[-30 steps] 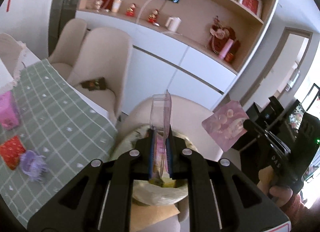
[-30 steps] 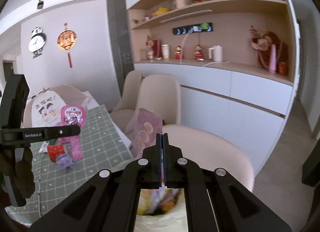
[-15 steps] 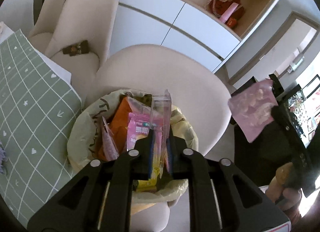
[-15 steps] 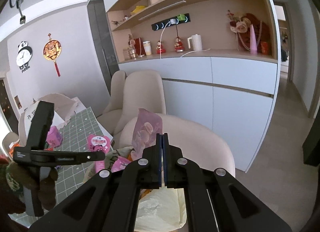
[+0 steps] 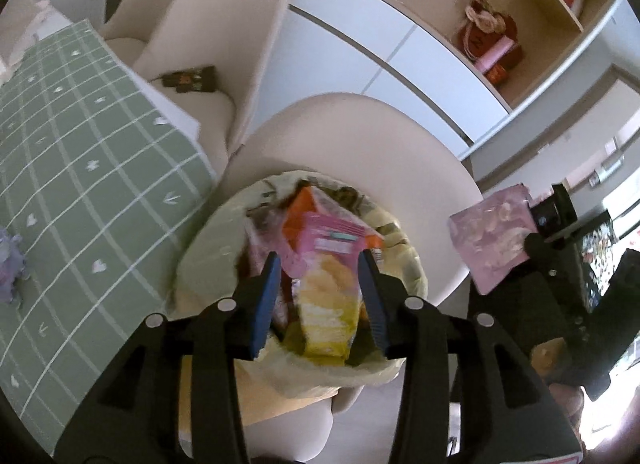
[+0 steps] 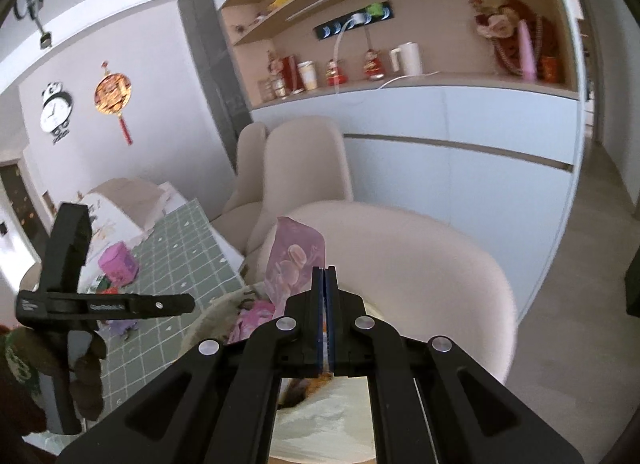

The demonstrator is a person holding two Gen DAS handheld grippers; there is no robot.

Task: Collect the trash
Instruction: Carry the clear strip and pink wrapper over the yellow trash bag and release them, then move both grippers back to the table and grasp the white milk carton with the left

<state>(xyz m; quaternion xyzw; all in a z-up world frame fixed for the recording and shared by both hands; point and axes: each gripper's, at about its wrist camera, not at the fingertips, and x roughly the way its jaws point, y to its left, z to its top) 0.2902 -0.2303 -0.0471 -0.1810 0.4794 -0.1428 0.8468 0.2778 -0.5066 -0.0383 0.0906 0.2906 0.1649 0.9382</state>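
A trash bag (image 5: 208,264), pale yellow and sitting on a cream chair (image 5: 360,136), was stuffed with wrappers: an orange packet (image 5: 304,204), a pink one (image 5: 332,232) and a pink-and-yellow snack wrapper (image 5: 324,304) on top. The left claw (image 5: 320,284) hung right over the bag's mouth, its jaws opening, with that pink-and-yellow wrapper lying between the blue pads (image 5: 266,296) but no longer pinched. The right claw (image 6: 325,304) was clenched on a pale pink pouch (image 6: 292,260), which stood up above its tips, beside the bag and over the chair. On the bench (image 5: 80,192) with the green checked cloth, a purple scrap (image 5: 10,268) and a pink box (image 6: 118,264) lay well apart from the bag.

A second earlier the left claw was squeezed tight on a clear-topped wrapper held high in front of the cupboards, with only the bag's edge showing below. Since then both claws had come down toward the bag, and the left one had let its wrapper drop in among the rest.
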